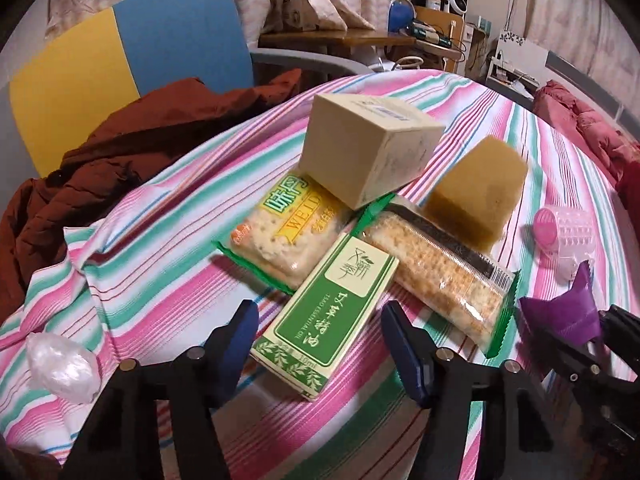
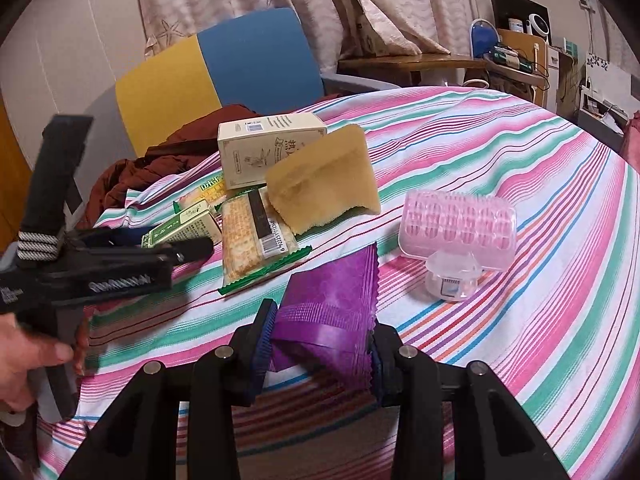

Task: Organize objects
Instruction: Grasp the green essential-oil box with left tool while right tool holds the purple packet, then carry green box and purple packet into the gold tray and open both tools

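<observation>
A pile sits on the striped cloth: a cream box (image 1: 370,148) (image 2: 266,148) on top, two cracker packs (image 1: 280,232) (image 1: 440,272) (image 2: 252,236), a green oil box (image 1: 328,316) (image 2: 188,226) and a tan sponge (image 1: 476,196) (image 2: 324,176). My left gripper (image 1: 320,348) is open, its jaws on either side of the green box's near end. My right gripper (image 2: 320,344) is shut on a purple sachet (image 2: 332,312) (image 1: 564,308), held just above the cloth to the right of the pile.
A pink hair roller (image 2: 456,228) (image 1: 566,236) lies right of the pile. A crumpled clear wrapper (image 1: 62,364) lies at the near left. A brown jacket (image 1: 112,160) drapes a blue-and-yellow chair (image 1: 132,64) behind. A red garment (image 1: 588,128) lies at the far right.
</observation>
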Motion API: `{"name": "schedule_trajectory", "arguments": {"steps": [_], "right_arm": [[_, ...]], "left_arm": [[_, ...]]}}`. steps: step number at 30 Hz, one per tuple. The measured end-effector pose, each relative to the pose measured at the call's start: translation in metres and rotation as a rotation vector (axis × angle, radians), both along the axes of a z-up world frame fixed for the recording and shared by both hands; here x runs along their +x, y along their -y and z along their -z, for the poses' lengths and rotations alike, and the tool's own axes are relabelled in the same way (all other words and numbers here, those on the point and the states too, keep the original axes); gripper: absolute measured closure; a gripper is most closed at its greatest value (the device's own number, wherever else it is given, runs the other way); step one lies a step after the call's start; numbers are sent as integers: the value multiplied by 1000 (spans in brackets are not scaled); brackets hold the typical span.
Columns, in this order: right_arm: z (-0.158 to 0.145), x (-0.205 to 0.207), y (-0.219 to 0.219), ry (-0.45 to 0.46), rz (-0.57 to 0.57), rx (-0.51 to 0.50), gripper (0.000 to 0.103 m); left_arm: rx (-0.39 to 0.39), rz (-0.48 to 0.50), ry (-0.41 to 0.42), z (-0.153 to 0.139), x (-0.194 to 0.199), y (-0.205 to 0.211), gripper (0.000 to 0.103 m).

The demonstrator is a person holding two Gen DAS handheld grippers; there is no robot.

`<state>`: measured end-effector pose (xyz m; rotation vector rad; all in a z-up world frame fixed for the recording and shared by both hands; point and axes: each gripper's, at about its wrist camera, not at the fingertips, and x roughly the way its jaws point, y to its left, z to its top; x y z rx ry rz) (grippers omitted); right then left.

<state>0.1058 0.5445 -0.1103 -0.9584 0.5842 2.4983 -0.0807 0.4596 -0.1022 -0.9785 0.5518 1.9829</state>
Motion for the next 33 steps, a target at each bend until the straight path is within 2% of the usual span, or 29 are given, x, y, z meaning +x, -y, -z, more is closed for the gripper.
{"name": "schedule_trajectory", "arguments": {"steps": [3, 7, 12, 17, 25, 33], "right_arm": [[0, 0, 0, 0, 1, 3, 63], [0, -1, 2, 4, 3, 10, 63], [0, -1, 2, 9, 7, 17, 65], [-1, -1, 4, 12, 11, 28, 66], [-4, 1, 5, -1, 7, 40, 66], [-19, 3, 30, -22, -50, 119, 67]], "left_arm": [[40, 14, 41, -3, 1, 5, 63], [75, 22, 55, -3, 9, 13, 71], [89, 0, 33, -5, 19, 27, 72], [143, -34, 8, -11, 30, 50, 72], [200, -62, -76, -21, 58, 85, 72], [237, -87, -109, -26, 83, 120, 72]]}}
